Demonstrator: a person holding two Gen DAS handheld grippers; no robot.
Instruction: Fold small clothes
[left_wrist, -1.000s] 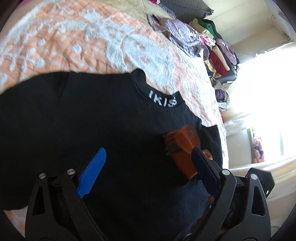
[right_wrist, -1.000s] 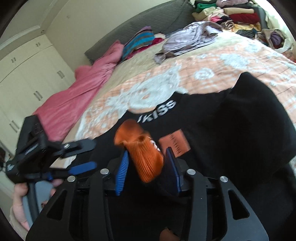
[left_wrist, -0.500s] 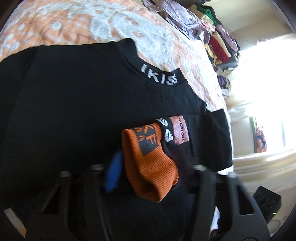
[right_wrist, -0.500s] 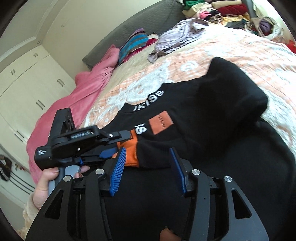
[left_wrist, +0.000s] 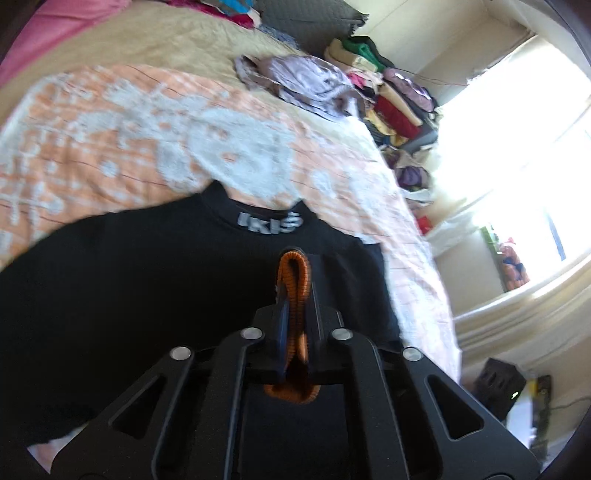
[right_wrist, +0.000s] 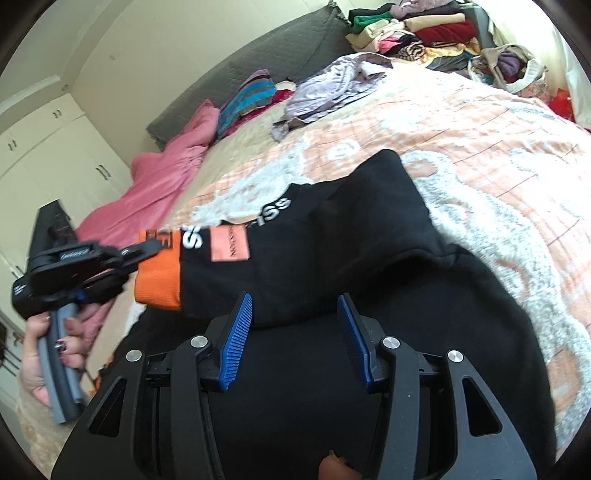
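Gripping, left gripper: fingers pinched on the sweatshirt's orange cuff, sleeve lifted.
Right gripper: fingers wide, sleeve fold just ahead, between their tips.
Black sweatshirt: spread across the bed's near edge.

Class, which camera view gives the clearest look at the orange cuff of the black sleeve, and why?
The right wrist view. There the orange cuff shows side-on, with its black lettering, clamped by the left tool. The left wrist view shows only the cuff's folded edge, pinched between its own fingers and partly hidden by them.
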